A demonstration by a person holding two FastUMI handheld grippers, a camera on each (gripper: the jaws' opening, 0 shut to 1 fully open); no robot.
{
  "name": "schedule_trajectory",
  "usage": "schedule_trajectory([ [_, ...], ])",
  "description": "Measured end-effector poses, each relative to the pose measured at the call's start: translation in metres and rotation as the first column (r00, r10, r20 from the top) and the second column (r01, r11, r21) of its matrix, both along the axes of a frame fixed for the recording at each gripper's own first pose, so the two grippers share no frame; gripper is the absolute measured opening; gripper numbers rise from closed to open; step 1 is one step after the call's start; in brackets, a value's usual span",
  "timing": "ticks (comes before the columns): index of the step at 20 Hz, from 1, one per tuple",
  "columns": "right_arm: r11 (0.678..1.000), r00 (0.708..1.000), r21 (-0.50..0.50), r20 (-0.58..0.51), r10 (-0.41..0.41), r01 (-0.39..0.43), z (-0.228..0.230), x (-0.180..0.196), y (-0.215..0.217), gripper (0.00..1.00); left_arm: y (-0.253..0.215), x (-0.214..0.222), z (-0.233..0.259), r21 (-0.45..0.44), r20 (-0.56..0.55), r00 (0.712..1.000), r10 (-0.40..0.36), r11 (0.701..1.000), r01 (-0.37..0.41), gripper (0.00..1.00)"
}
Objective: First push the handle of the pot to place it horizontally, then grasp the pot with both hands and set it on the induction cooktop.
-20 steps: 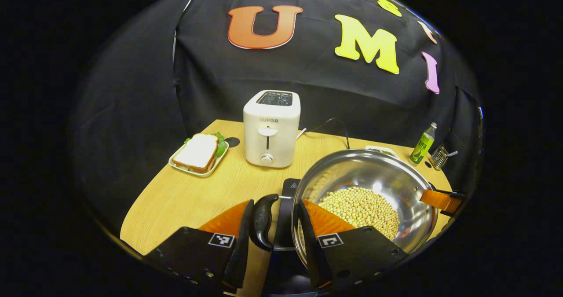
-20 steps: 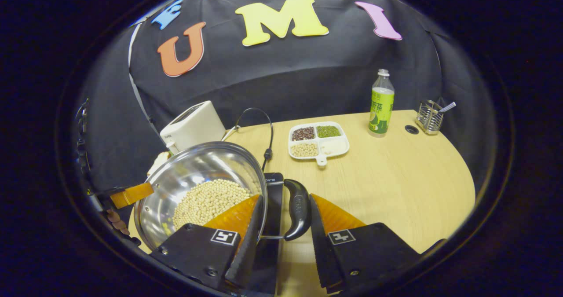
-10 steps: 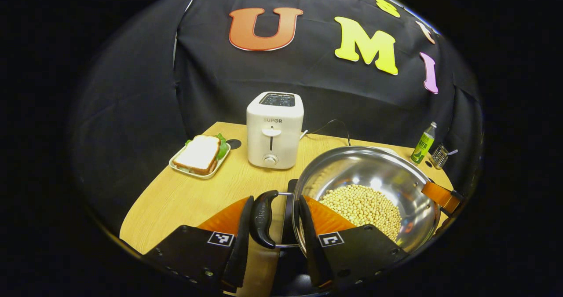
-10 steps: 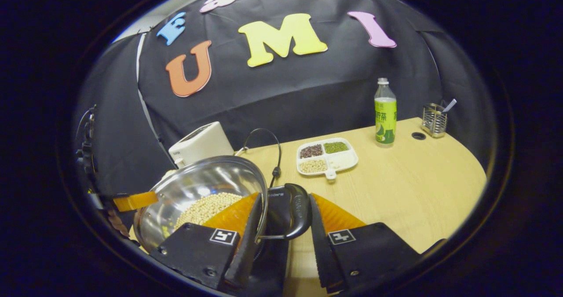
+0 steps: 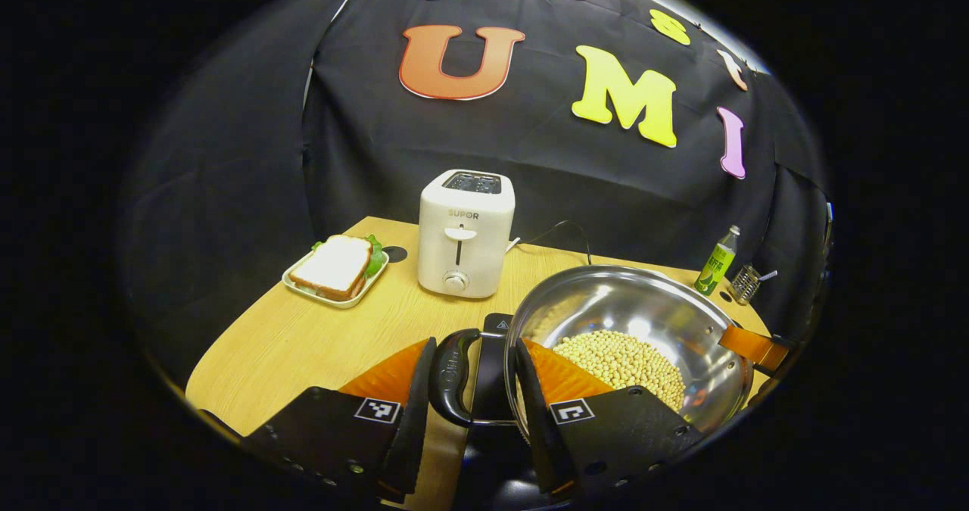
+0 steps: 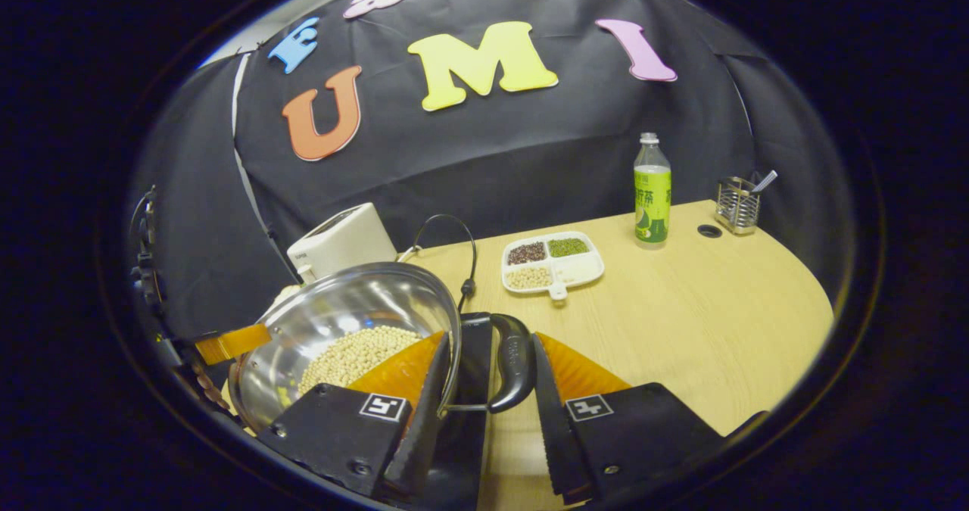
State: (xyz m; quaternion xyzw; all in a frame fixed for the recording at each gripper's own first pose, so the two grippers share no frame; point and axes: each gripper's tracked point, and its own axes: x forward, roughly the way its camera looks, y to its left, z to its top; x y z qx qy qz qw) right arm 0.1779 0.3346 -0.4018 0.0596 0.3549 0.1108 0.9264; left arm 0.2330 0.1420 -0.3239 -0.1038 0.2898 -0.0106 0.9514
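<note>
At 6 o'clock in the left gripper view, the left gripper [image 5: 469,390] straddles the pot's [image 5: 628,329] side handle [image 5: 452,377]; the right gripper [image 6: 484,390] straddles the opposite handle [image 6: 513,361]. I cannot tell whether the fingers press. This keeps the bean-filled pot level above the induction cooktop [image 5: 492,359].

That big round pot [image 5: 643,306] is polished, mirror-shiny steel, its curved black side handle [image 5: 448,378] glossy plastic. The pale tabletop [image 6: 681,306] looks like matt wood-grain laminate. The white boxy toaster [image 5: 463,232] is smooth satin plastic. The backdrop is matt black cloth [image 6: 530,140], slightly creased. The green-labelled bottle [image 6: 652,190] looks like clear plastic.
</note>
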Motion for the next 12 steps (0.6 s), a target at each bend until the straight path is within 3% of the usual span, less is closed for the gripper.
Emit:
schedule_trajectory([
  [1, 1.000, 1.000, -0.004, -0.005, 0.001, -0.001, 0.002, -0.001, -0.001, 0.64, -0.001, -0.002, 0.003, -0.004, 0.016, 1.000, 0.018, 1.000, -0.018, 0.59],
  [2, 1.000, 1.000, -0.012, 0.000, 0.005, -0.005, 0.002, 0.000, -0.002, 0.65, -0.002, -0.004, 0.005, 0.006, 0.028, 0.999, 0.031, 0.999, -0.031, 0.49],
  [3, 1.000, 1.000, -0.014, 0.001, 0.011, -0.011, 0.002, 0.001, -0.003, 0.65, -0.001, -0.005, 0.006, 0.019, 0.039, 0.998, 0.040, 0.999, -0.041, 0.59],
  [4, 1.000, 1.000, -0.017, 0.007, 0.013, -0.013, 0.003, -0.001, -0.004, 0.67, -0.001, -0.007, 0.005, 0.026, 0.040, 0.998, 0.048, 0.998, -0.049, 0.51],
  [5, 1.000, 1.000, -0.023, 0.027, 0.014, -0.013, 0.008, -0.001, -0.007, 0.69, -0.001, -0.009, 0.007, 0.025, 0.041, 0.997, 0.060, 0.998, -0.061, 0.62],
  [9, 0.998, 0.995, -0.045, 0.100, -0.032, 0.036, 0.034, -0.014, -0.027, 0.75, 0.009, -0.020, 0.031, 0.017, 0.075, 0.984, 0.161, 0.987, -0.162, 0.64],
  [11, 0.996, 0.995, -0.064, 0.088, -0.056, 0.061, 0.045, -0.025, -0.035, 0.84, 0.000, -0.029, 0.041, 0.000, 0.079, 0.981, 0.179, 0.984, -0.180, 0.78],
  [12, 0.995, 0.994, -0.073, 0.093, -0.054, 0.061, 0.053, -0.029, -0.038, 0.84, -0.005, -0.035, 0.051, -0.007, 0.094, 0.979, 0.182, 0.983, -0.182, 0.87],
])
